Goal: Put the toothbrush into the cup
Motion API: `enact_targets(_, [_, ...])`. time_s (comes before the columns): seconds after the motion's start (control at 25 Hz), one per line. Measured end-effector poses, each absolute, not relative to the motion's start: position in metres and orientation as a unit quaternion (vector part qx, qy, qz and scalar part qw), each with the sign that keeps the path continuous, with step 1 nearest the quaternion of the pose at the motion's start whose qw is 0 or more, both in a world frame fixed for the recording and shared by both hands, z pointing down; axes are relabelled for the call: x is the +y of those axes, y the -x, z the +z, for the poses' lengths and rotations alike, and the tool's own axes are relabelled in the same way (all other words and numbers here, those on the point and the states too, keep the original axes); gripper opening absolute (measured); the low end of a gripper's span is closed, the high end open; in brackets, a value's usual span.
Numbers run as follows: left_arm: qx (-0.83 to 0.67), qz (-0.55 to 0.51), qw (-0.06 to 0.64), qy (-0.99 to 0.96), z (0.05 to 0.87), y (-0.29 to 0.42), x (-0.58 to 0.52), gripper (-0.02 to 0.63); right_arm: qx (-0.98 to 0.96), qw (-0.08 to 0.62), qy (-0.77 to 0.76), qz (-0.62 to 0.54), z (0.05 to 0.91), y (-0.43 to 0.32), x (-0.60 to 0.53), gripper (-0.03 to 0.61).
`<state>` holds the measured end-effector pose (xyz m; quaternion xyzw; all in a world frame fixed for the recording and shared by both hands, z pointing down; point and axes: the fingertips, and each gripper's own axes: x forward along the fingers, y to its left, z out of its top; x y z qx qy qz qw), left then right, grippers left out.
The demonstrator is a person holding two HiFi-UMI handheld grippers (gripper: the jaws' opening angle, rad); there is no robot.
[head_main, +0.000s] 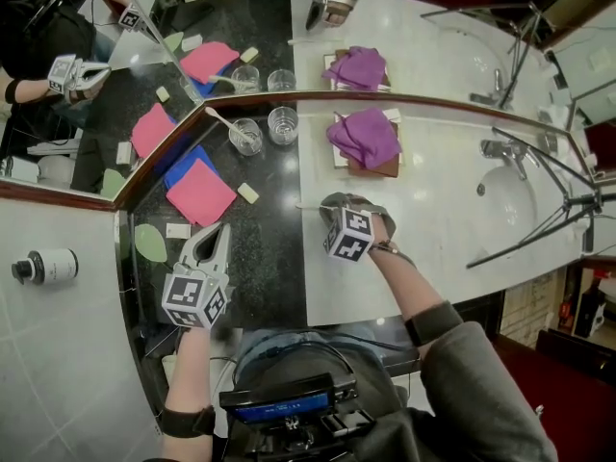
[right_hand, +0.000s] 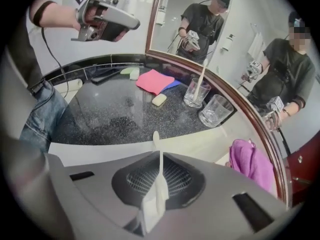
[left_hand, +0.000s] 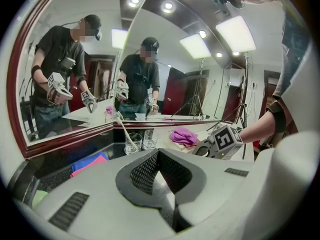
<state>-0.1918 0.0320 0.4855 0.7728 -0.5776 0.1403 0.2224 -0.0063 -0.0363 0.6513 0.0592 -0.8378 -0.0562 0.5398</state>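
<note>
My right gripper (head_main: 334, 207) hangs over the white counter, shut on a cream toothbrush (head_main: 307, 206) whose end pokes out to the left. In the right gripper view the toothbrush (right_hand: 160, 176) stands pinched between the pads of the right gripper (right_hand: 159, 159), its tip pointing away. Two clear glass cups stand by the mirror: one cup (head_main: 246, 136) (right_hand: 195, 93) holds another toothbrush, the other cup (head_main: 283, 124) (right_hand: 215, 110) is empty. My left gripper (head_main: 214, 237) (left_hand: 161, 176) is shut on nothing above the black counter at the front left.
A pink cloth (head_main: 200, 192) lies on a blue one, with a soap bar (head_main: 248, 193) and a green leaf-shaped dish (head_main: 149, 243) nearby. A purple cloth (head_main: 365, 137) sits on a wooden tray. Faucet (head_main: 500, 149), sink (head_main: 508, 205) and tripod legs (head_main: 534, 231) are at the right.
</note>
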Motion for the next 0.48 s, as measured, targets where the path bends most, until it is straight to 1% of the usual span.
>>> enact_targets(0.04, [-0.578, 0.137, 0.222, -0.773, 0.483, 0.191, 0.031, 0.000, -0.846, 0.526, -0.073, -0.047, 0.640, 0.007, -0.039, 0.009])
enact_targets(0.08, [-0.579, 0.134, 0.221, -0.773, 0.480, 0.190, 0.030, 0.000, -0.854, 0.512, -0.087, -0.037, 0.628, 0.007, -0.041, 0.003])
enact_targets(0.48, [-0.590, 0.121, 0.201, -0.772, 0.459, 0.188, 0.025, 0.000, -0.904, 0.381, -0.189, 0.045, 0.527, -0.017, -0.054, 0.003])
